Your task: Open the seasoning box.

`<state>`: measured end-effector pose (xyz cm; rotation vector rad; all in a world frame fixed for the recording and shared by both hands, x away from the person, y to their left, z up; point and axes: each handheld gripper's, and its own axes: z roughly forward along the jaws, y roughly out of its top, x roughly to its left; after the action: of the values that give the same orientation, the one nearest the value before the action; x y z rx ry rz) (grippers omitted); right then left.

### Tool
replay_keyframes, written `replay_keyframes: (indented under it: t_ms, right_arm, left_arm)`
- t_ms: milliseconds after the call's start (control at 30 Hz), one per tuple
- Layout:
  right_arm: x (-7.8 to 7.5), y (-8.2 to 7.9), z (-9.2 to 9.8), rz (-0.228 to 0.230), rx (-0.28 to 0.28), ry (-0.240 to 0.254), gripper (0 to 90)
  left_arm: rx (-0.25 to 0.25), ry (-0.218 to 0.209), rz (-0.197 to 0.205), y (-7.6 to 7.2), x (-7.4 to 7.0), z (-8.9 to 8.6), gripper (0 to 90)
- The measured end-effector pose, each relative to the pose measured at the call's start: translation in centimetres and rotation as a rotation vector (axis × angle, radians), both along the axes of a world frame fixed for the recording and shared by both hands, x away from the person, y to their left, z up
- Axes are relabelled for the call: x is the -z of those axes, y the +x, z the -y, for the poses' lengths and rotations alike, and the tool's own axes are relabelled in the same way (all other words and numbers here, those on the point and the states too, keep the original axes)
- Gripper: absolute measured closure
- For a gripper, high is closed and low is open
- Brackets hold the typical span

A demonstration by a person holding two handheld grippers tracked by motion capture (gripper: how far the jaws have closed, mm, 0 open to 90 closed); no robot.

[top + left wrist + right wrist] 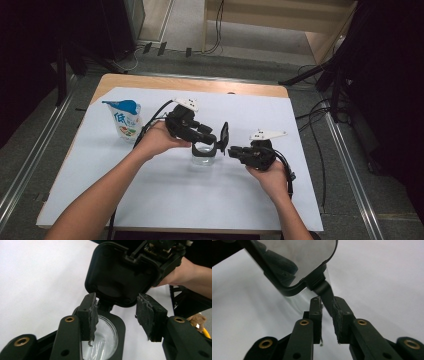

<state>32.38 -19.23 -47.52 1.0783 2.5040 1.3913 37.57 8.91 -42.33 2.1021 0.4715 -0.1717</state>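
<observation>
Between the right gripper's [327, 305] pads sits the thin black tab of the hinged black plastic lid [224, 135]; the jaws flank it closely, though a firm pinch cannot be told. Just across, the left gripper [116, 312] stands with jaws apart and nothing held, over the rim of the clear rectangular plastic container [204, 155], which rests mid-counter on the white sheet [165, 200]. That box is probably light, stiff and slippery, apt to slide or tip unless steadied; its lid stands upright, and the tab or the black rim look the best places to take hold. One container, one lid, one blue-topped white pouch [125, 120] at the far left, two grippers.
</observation>
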Motion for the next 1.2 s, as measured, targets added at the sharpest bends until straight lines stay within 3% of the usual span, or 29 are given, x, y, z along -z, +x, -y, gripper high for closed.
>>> replay_keyframes:
  t_ms: [100,200,433,500,600,733,900,1200]
  right_arm:
    - [0.3,-0.9,-0.2,0.023,-0.009,0.016,66.6]
    - [0.5,-1.4,-0.2,0.032,-0.014,0.008,65.0]
    - [0.7,-2.6,-0.7,0.034,-0.019,-0.007,59.5]
    - [0.9,-2.8,-1.0,0.032,-0.021,-0.017,58.4]
    - [1.0,-2.7,-1.2,0.032,-0.026,-0.026,57.3]
    - [1.2,-2.6,-1.5,0.017,-0.032,-0.028,57.3]
    - [1.2,-2.3,-1.5,0.021,-0.033,-0.026,57.3]
    - [1.4,-1.7,-1.5,0.008,-0.044,-0.032,57.4]
  left_arm:
    - [0.011,0.002,-0.011,-0.4,0.1,-0.8,48.5]
    - [-0.004,0.031,0.006,-0.7,0.3,-1.7,47.0]
    - [-0.034,0.036,0.012,-1.6,0.9,-4.0,43.0]
    - [-0.053,0.046,0.031,-2.0,1.0,-4.7,42.6]
    - [-0.07,0.035,0.022,-2.5,1.3,-5.8,42.5]
    - [-0.099,0.052,0.023,-2.9,1.6,-6.9,42.4]
    - [-0.111,0.043,-0.009,-3.4,2.2,-8.4,42.1]
    - [-0.17,0.066,0.003,-3.8,2.7,-10.7,42.7]
